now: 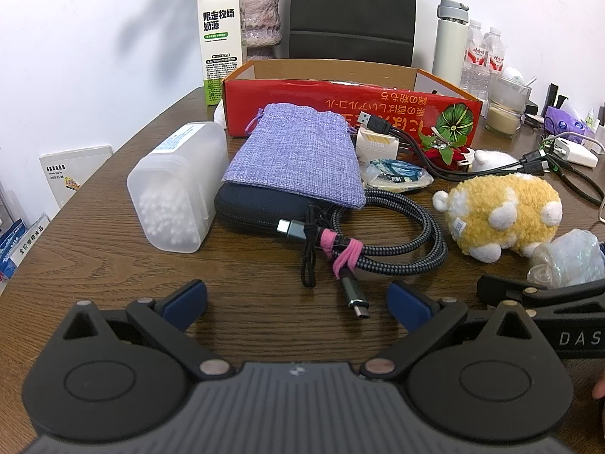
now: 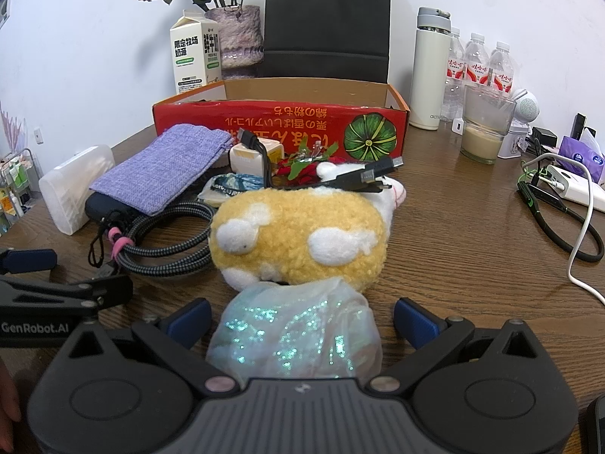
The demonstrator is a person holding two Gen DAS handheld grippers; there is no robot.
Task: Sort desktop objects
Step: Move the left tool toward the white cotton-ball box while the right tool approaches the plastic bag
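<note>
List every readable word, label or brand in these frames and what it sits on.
"限定牧场奶源": milk carton.
"GenRobot.AI": left tool's side, right wrist view.
"DAS", cut off: right tool's side, left wrist view.
Red box: upside-down Japanese print, not reliably readable.
Water bottle labels: too small.

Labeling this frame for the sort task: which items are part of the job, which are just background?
Job items: purple pouch, braided cable, cotton swab box, yellow plush toy, glittery bag between the open right gripper fingers, red box.

Lying about: milk carton, thermos, water bottles, vase, power bank.
</note>
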